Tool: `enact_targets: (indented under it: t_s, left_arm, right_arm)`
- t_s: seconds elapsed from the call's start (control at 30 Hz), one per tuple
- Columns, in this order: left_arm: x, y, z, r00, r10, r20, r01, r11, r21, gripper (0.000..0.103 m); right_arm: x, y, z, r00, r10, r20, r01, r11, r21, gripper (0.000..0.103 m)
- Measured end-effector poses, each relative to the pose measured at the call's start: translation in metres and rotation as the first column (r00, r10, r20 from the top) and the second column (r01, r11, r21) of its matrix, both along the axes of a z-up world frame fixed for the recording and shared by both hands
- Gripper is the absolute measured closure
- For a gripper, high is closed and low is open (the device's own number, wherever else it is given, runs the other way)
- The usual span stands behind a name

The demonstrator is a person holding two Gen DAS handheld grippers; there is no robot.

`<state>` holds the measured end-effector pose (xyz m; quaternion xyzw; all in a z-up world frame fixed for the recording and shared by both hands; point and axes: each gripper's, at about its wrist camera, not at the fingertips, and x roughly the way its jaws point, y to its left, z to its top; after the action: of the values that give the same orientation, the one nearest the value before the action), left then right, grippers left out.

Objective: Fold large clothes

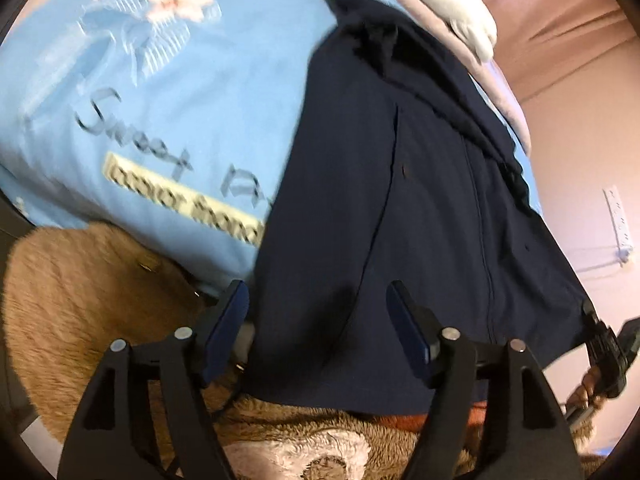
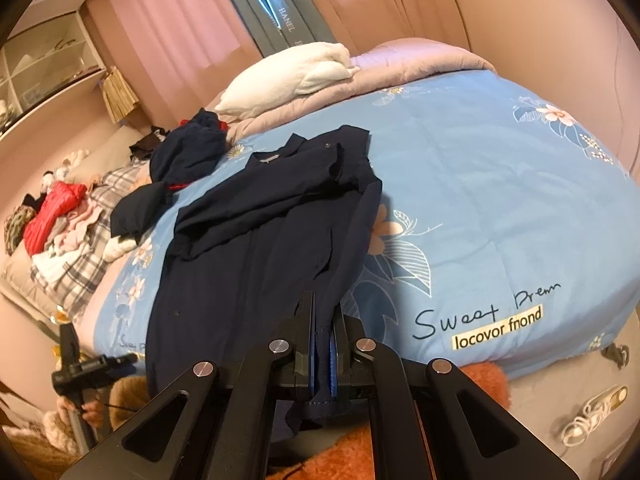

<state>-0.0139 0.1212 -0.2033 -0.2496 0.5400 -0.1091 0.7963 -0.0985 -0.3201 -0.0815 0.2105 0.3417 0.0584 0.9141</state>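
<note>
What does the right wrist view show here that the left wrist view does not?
Only the right wrist view: the right gripper shut on the navy garment's hem, a clothes pile on the left, curtains and shelves.

Only the left wrist view: the left gripper open over the garment's near edge, a wall socket and brown fleece.

Both: the navy garment, blue floral quilt and white pillow.

The blue quilt (image 2: 500,200) to the right of the dark navy garment (image 2: 248,248) lies flat and bare up to the folded pink blanket (image 2: 400,64) and white pillow (image 2: 288,76) at the far end. On the garment's left, another dark garment (image 2: 188,152) and a heap of clothes (image 2: 60,224) crowd the bed. A furry brown cover (image 1: 80,300) borders the near edge.
</note>
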Motion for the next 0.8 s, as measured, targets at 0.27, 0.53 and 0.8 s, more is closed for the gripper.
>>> enact_targets:
  t_s: [0.27, 0.53, 0.8]
  left_arm:
    - [-0.003, -0.011, -0.025, 0.996, -0.077, -0.042, 0.074, 0.995, -0.074, 0.022]
    - [-0.006, -0.022, -0.027, 0.990, -0.143, -0.017, 0.140, 0.984, -0.113, 0.064]
    - [-0.011, -0.023, -0.008, 0.989, -0.141, 0.043, 0.147, 0.968, -0.206, 0.103]
  right_arm:
    - [0.002, 0.002, -0.001, 1.000, -0.001, -0.006, 0.001, 1.000, -0.013, 0.097]
    - [0.004, 0.002, -0.002, 1.000, -0.004, -0.010, 0.004, 1.000, -0.012, 0.097]
    - [0.009, 0.001, -0.005, 1.000, -0.011, -0.023, 0.011, 1.000, -0.001, 0.097]
